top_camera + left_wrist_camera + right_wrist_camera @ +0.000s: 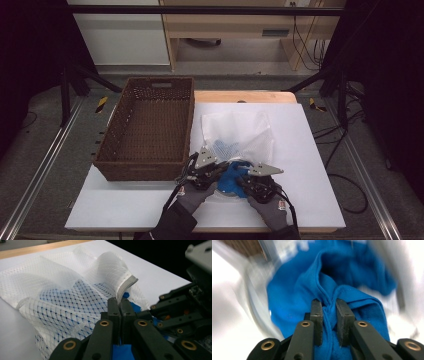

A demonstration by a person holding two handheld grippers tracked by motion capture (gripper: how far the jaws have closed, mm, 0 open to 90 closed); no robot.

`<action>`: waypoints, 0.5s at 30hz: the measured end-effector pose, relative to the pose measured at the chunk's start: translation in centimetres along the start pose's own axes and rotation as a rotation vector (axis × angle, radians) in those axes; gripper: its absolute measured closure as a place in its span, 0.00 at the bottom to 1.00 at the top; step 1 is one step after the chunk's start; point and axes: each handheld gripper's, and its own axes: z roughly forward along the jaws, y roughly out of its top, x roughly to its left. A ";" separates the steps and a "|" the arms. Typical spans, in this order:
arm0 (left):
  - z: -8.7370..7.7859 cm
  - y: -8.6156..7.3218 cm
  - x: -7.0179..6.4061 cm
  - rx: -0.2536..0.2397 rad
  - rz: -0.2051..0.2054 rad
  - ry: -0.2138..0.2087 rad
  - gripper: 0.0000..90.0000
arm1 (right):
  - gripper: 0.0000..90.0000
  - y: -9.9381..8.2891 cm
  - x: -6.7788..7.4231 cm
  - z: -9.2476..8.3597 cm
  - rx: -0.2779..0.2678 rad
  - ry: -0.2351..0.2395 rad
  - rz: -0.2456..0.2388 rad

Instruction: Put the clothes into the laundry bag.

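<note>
Blue cloth (pixel 231 181), soft and creased, lies bunched at the near edge of the white table cover (pixel 310 170), partly inside the open mouth of a white mesh bag (pixel 240 132). The bag lies flat on the cover just right of a brown woven basket (pixel 150 131), and blue shows through its netting in the left gripper view.

Both gloved hands come in from the bottom of the high view, close together, with the cloth between them. The left gripper (pixel 119 305) points at the bag's mouth, its jaws clenched on the bag's grey hemmed rim (pixel 127 286). The right gripper (pixel 329 308) faces the cloth, its jaws grasping a twisted fold of the blue fabric; its surroundings are blurred.

The bag is a fine, see-through diamond net, puckered into ridges; the basket is rectangular, with a handle slot in its far wall.
</note>
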 end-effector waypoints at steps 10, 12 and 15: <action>-1.0 0.8 -0.3 -0.031 -0.008 -0.023 0.99 | 0.85 3.6 -0.5 4.0 -0.137 -0.176 0.005; -0.7 0.3 -0.1 -0.016 -0.010 -0.023 0.99 | 0.84 3.1 -1.0 5.3 -0.115 -0.208 0.012; -0.3 -0.3 0.2 -0.001 -0.025 -0.022 0.98 | 0.80 2.9 -1.1 5.5 -0.108 -0.221 0.016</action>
